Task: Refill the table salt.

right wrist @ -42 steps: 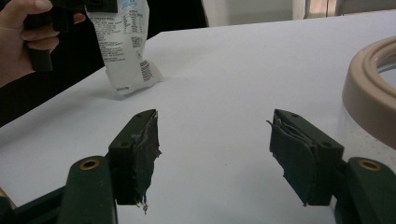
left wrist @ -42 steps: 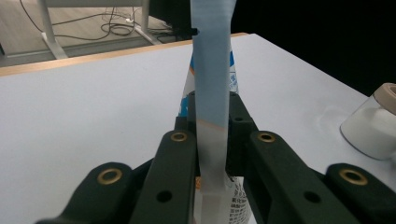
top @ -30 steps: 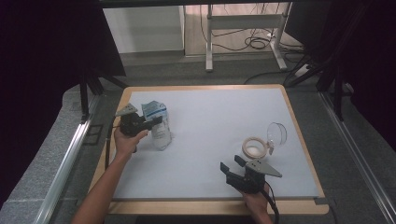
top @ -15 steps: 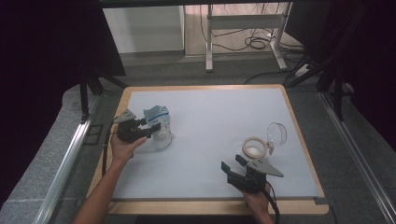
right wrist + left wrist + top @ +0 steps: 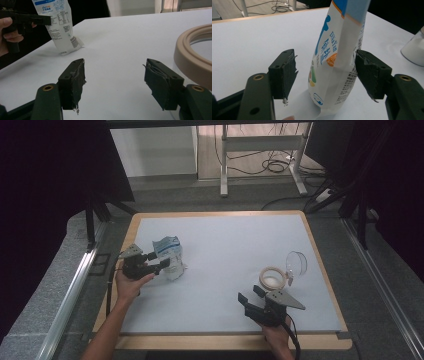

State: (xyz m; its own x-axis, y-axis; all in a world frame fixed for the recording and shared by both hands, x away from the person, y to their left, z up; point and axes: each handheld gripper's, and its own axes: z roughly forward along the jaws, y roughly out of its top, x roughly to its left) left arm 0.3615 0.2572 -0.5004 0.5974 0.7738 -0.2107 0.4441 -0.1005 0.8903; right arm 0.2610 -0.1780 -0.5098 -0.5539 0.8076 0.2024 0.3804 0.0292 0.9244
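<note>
Pale blue worktop (image 5: 225,270) on wooden frame, dark curtains around. Since a second ago we see left gripper (image 5: 159,265) slide along worktop's left edge toward near side, taking white-and-blue printed plastic pouch (image 5: 169,256) along. Jaws now spread either side of pouch, apparently releasing. Pouch upright, long axis vertical, top leaning slightly. Right gripper (image 5: 251,296) spread, idle near front edge beside beige tape ring (image 5: 273,277).

The high view looks forward and down on the table (image 5: 225,245); both low claw views seemingly share the pouch (image 5: 337,57).
</note>
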